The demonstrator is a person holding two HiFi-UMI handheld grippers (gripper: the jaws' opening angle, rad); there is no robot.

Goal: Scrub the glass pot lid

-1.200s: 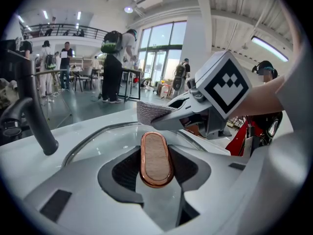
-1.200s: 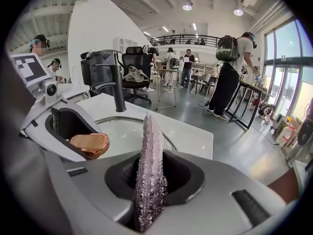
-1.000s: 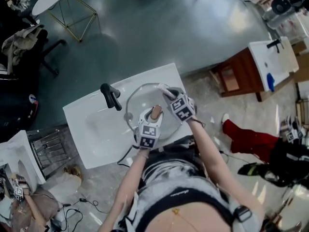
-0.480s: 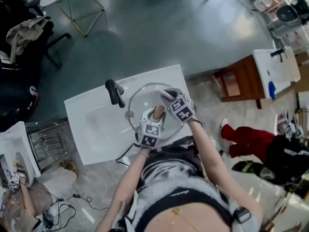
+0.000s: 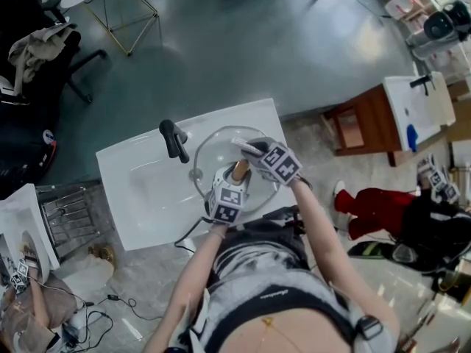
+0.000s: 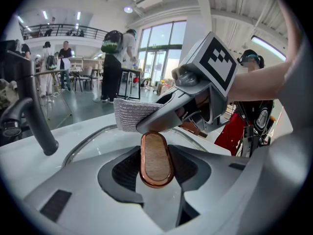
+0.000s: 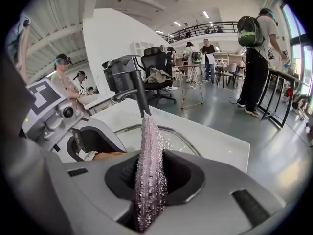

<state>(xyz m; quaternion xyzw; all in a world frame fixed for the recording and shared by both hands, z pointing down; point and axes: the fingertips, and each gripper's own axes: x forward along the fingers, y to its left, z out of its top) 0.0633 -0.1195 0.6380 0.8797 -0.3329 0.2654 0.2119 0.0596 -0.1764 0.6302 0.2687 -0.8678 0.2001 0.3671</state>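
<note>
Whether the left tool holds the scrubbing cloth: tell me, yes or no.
No, the left tool is shut on the wooden lid knob; the right tool holds the cloth.

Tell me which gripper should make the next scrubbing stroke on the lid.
Right. The right gripper is shut on the scrubbing cloth over the glass lid, while the left gripper clamps the lid's wooden knob, steadying it.

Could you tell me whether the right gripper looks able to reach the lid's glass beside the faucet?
Probably yes: the right gripper holds its scrub pad over the glass lid, open glass lies between it and the faucet, and the left gripper grips only the knob.
</note>
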